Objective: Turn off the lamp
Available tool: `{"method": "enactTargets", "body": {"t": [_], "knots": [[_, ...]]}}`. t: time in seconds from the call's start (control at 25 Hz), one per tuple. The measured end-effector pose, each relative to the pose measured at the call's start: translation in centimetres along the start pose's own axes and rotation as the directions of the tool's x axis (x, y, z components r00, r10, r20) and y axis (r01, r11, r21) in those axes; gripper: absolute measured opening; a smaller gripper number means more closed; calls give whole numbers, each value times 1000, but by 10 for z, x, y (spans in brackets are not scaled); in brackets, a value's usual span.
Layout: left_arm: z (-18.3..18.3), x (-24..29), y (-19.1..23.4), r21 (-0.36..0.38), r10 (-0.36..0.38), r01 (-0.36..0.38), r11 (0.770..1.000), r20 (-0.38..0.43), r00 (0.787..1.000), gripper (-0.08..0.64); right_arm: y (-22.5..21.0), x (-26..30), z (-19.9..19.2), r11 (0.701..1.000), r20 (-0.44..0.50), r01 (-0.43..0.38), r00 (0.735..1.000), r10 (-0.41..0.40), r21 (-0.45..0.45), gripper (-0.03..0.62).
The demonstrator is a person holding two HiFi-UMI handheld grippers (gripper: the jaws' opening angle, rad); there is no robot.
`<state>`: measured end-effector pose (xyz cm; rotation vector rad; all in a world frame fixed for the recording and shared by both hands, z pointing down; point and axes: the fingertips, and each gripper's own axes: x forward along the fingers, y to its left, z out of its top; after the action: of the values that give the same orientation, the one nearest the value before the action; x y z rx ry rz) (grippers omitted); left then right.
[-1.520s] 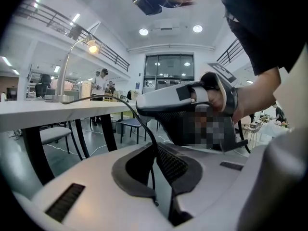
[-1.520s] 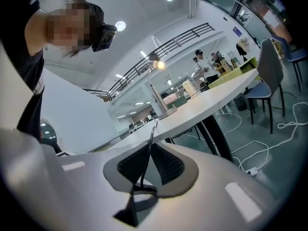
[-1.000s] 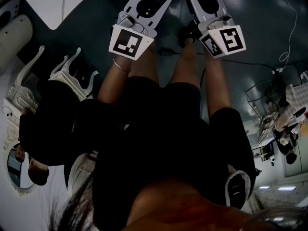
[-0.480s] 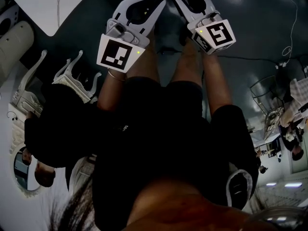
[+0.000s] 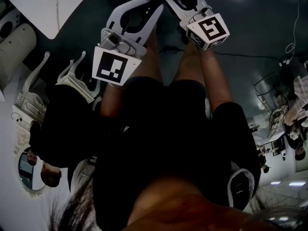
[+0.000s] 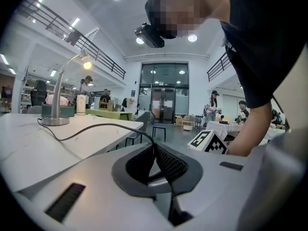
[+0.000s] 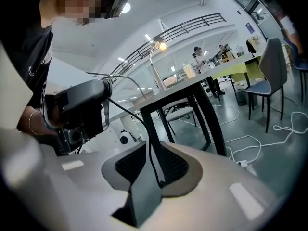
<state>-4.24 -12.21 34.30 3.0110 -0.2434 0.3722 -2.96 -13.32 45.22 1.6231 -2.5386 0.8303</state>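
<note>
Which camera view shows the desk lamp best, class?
The left gripper view: the lamp stands whole on the white table, base, curved neck and lit head. The right gripper view shows it small and distant. The head view shows none of it.

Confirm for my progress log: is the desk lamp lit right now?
Yes, the lamp on the white table shows a brightly glowing bulb at its head.

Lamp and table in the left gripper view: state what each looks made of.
Lamp: probably metal, going by the silvery brushed sheen on its curved stem and round base. Table: smooth, matte white top, perhaps laminate; the look leaves that open.
</note>
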Motion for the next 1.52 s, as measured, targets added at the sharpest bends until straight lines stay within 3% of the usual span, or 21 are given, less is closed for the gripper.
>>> {"method": "enactTargets", "body": {"t": [0.36, 0.4, 0.56, 0.88, 1.04, 1.28, 1.52], "knots": [[2, -3, 0, 0, -3, 3, 1000, -3, 1000, 21, 2, 9, 5, 1000, 15, -9, 1000, 9, 9, 54], [2, -4, 1, 0, -2, 2, 1000, -2, 1000, 21, 3, 10, 6, 1000, 21, -9, 1000, 9, 13, 19], [3, -6, 4, 2, -3, 3, 1000, 17, 1000, 23, 4, 9, 9, 999, 34, -8, 999, 6, 33, 14], [-1, -5, 2, 27, -27, 26, 999, 36, 999, 23, -3, 5, 12, 994, 39, -4, 999, 0, 108, 13], [-5, -5, -1, -13, -35, 36, 999, 47, 998, 23, -8, -3, 15, 988, 59, 4, 998, -13, 152, 13], [-16, 0, -8, -1, -60, 60, 998, 15, 998, 23, -21, -14, 21, 977, 90, 22, 995, -42, 213, 14], [-31, -1, -9, 5, -34, 34, 999, -16, 999, 25, -27, -20, 23, 957, 128, 18, 990, -57, 289, 14]]}}
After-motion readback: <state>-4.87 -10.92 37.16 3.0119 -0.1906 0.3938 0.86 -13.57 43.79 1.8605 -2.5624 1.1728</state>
